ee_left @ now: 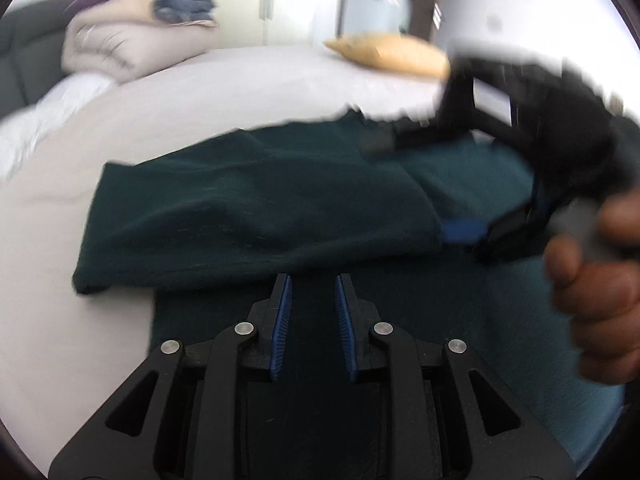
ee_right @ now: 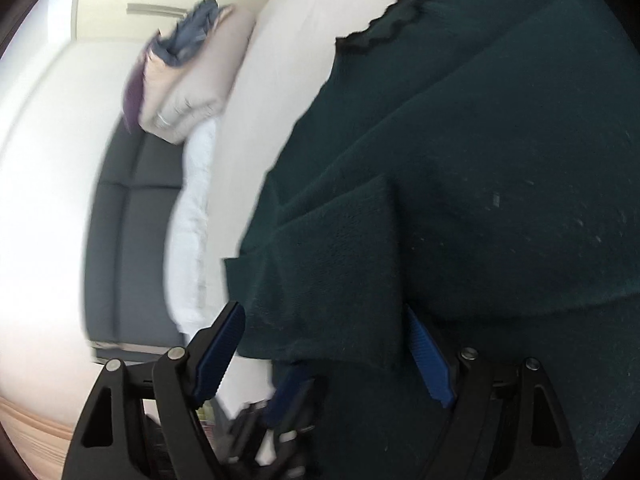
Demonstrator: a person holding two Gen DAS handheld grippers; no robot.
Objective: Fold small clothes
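Observation:
A dark green knit garment [ee_left: 256, 216] lies partly folded on the white bed [ee_left: 240, 92], one layer turned over another. My left gripper [ee_left: 313, 280] hovers over its near edge. Its blue pads [ee_left: 282, 320] stand a narrow gap apart with nothing pinched between them. My right gripper [ee_left: 420, 188], held by a hand [ee_left: 600, 296], reaches in blurred from the right with its jaws wide. In the right wrist view the garment [ee_right: 500, 200] fills the frame, its scalloped edge at the top. A folded flap [ee_right: 340, 272] lies between the open right gripper's [ee_right: 322, 310] fingers, which do not press on it.
A beige bedding pile [ee_left: 120, 40] topped with a blue-grey cloth [ee_left: 184, 4] sits at the bed's far left by a grey headboard [ee_left: 16, 60]. A yellow pillow [ee_left: 388, 54] lies at the far edge. White sheet spreads left of the garment.

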